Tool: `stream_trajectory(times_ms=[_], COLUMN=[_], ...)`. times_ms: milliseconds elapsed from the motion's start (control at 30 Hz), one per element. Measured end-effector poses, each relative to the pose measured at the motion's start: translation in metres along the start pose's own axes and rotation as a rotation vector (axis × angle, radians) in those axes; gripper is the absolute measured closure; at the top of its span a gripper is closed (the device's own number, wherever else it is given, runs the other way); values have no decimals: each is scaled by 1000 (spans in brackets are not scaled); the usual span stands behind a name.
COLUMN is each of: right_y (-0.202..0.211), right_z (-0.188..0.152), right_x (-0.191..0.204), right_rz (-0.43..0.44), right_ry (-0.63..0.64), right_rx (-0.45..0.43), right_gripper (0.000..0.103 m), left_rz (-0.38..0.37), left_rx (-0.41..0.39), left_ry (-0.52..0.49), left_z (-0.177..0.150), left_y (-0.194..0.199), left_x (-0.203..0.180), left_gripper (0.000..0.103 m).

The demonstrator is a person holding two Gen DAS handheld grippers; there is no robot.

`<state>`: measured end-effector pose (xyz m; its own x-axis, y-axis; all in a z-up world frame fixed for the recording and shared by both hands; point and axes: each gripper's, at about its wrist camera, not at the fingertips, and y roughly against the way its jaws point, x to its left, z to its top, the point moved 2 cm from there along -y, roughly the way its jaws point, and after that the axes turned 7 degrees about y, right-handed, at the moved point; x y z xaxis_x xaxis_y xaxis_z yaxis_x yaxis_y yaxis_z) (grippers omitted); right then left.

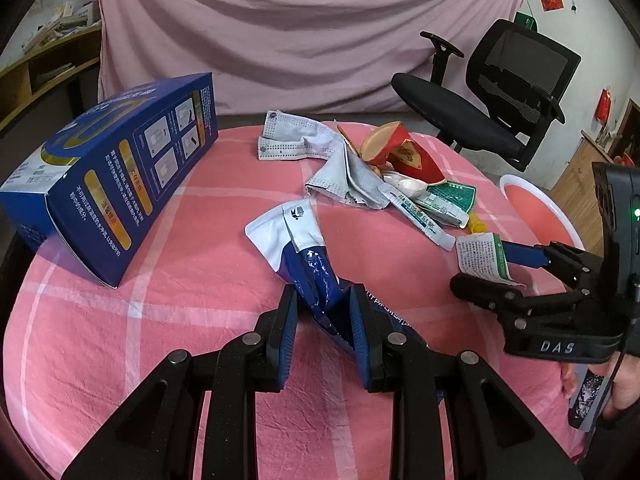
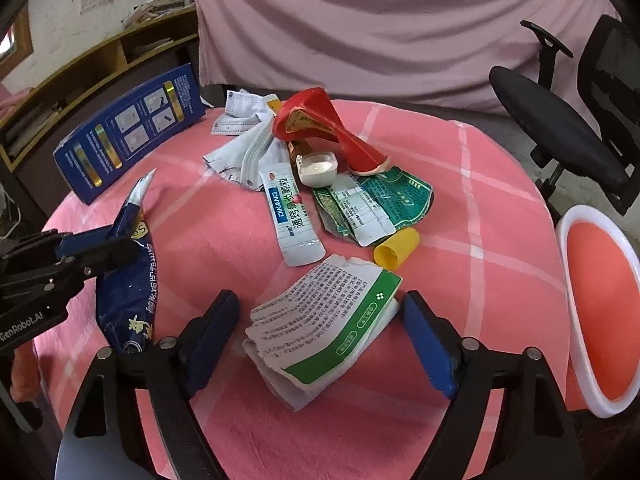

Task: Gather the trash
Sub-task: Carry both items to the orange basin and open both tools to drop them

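Torn leaflet [image 2: 326, 320] between right claw's [image 2: 320, 332] spread fingers

Both tools are looking black and chunky. The left gripper [image 1: 324, 320] is wearing blue ridged pads [image 1: 289, 330] on its two fingers, and round silver screws [image 1: 251, 338] are shining on its arms. The right gripper [image 2: 320, 340] is showing the same blue pads [image 2: 426, 344] and silver screws [image 2: 470, 345]. White letters "DAS" [image 1: 557, 347] are sitting on its side, and a small green light [image 1: 637, 213] is glowing.
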<state>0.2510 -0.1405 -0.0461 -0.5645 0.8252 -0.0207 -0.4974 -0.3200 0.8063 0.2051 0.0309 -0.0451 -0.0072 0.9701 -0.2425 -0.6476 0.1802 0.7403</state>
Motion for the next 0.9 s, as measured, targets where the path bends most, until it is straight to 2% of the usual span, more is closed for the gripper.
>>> stream_trajectory(times_ms=[33,267,333,467,567,767,833,900], right_y=[1,9,20,43,71,129,149,163], right_z=[-1,-1,-2,-5,-11,-17,-19,-23], right_x=[-2,-1,-5,-15,-23,-45,-55,-67], right_rz=[6,42,61,71,60,-62,-165,-231], right_ry=[-8,-28,-48,-94,-130,-117,-83,-88], right_rx=[-5,-57,-120,-252,-399,-667,-748,-811], right_gripper=[31,31,31,31,31,31,31,31], left_rz=[-3,-3,-2,-2,-11,-43,-62,-89], left_rx=[-4,-33,-60,-170,-267,-460,-518,-568], left_ry=[-5,-21,-21,-37,-56,-110,-126,-143], left_z=[-1,-4,-5,-7,-1,19,26,33], left_y=[0,2,5,20,32,47,50,51], left_x=[-2,-9,-13,-28,-46,-96,-116,-135], left_gripper=[81,82,82,82,82,82,82,82])
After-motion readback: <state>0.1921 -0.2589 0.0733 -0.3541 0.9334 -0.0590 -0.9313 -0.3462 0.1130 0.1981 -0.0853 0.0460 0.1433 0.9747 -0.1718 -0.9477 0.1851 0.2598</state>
